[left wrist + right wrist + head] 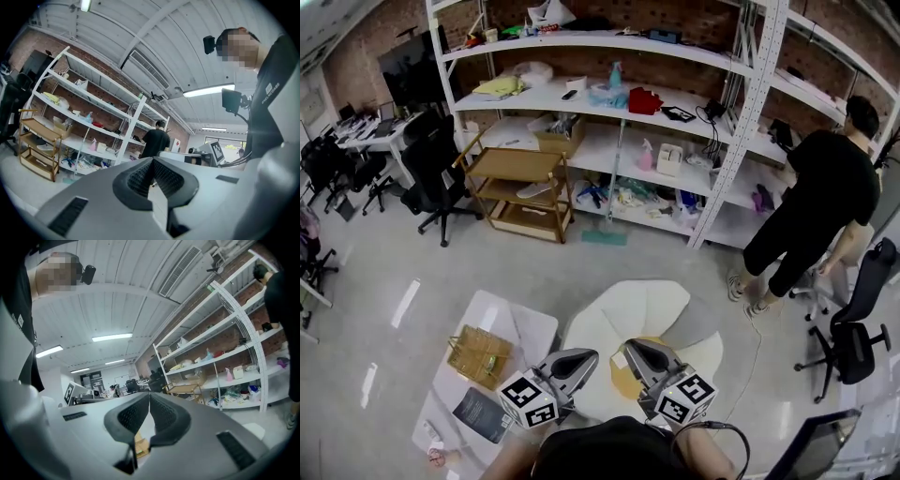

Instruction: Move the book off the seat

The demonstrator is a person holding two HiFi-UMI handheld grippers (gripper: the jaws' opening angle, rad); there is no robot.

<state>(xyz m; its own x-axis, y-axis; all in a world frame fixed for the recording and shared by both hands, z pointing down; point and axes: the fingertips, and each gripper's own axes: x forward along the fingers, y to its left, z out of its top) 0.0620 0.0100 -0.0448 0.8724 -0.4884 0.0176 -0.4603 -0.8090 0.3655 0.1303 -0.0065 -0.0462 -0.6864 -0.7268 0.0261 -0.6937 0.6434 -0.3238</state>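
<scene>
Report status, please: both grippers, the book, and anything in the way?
Left gripper shut, empty; right gripper shut, empty. Yellow book on white seat, untouched, partly hidden under grippers. Nothing in the way; person apart, at shelves.

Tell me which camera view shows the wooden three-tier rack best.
The head view: the wooden rack stands whole, all three tiers plain, beside the white shelving. The left gripper view shows the rack smaller, near its left edge; the right gripper view shows only the rack's upper part, small.
</scene>
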